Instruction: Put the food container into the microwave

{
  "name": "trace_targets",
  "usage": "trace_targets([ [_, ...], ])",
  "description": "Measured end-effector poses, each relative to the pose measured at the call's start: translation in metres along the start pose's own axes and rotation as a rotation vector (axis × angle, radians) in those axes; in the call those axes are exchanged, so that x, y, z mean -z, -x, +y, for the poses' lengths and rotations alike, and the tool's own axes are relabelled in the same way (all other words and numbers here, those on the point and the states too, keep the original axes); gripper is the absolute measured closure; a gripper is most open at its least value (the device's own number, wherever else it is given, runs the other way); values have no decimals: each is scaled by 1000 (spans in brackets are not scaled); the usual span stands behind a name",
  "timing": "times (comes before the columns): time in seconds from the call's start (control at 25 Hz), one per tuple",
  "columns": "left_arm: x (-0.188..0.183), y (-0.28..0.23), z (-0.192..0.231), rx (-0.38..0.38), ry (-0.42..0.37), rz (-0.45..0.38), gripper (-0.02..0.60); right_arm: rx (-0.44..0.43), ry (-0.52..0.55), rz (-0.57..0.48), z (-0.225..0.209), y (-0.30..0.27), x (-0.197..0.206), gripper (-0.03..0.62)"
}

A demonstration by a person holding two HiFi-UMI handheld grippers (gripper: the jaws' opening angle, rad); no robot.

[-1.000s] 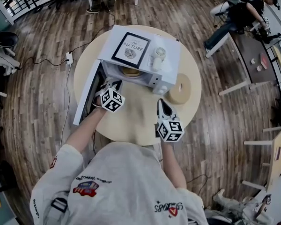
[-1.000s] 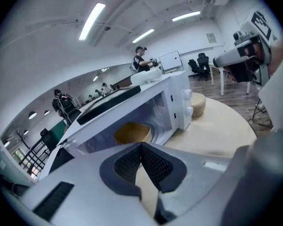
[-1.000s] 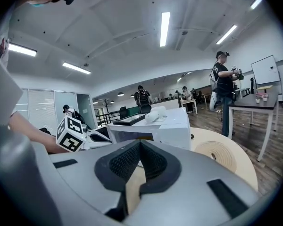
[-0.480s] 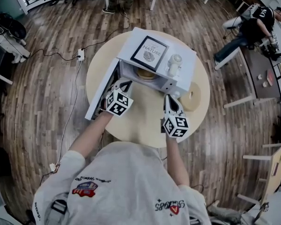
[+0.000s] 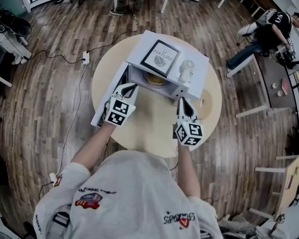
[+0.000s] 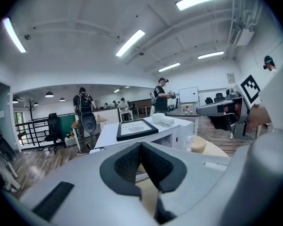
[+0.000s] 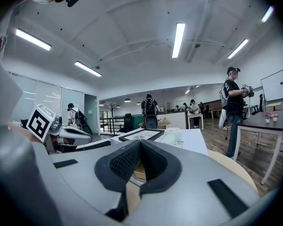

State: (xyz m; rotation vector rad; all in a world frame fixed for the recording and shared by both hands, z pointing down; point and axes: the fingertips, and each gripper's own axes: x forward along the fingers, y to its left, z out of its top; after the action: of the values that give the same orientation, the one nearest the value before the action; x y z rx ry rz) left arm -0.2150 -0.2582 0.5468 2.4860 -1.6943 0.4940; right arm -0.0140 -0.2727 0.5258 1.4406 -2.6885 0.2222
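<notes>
**Container inside the microwave, both grippers closed and empty**

The food container (image 5: 156,78) sits inside the open cavity of the white microwave (image 5: 197,68), which stands toward 12 o'clock on the round worktop (image 5: 149,128). The microwave door (image 5: 114,81) hangs open toward 8 o'clock. The left gripper (image 5: 129,87) hovers just in front of the opening, at 7 o'clock from the container. Its fingers are pressed together with nothing between them. The right gripper (image 5: 184,102), at 5 o'clock from the container, likewise has its fingers together and empty. A framed picture (image 5: 161,58) lies on the microwave's top, and a tan disc (image 5: 205,102) lies at 3 o'clock on the worktop.
</notes>
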Motion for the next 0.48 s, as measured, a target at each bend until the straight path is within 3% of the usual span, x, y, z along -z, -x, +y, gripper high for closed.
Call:
trace_targets([
  [0.48,-7,6,-3,12,93,-69,577,9,27,-39,-3,22,4,597],
])
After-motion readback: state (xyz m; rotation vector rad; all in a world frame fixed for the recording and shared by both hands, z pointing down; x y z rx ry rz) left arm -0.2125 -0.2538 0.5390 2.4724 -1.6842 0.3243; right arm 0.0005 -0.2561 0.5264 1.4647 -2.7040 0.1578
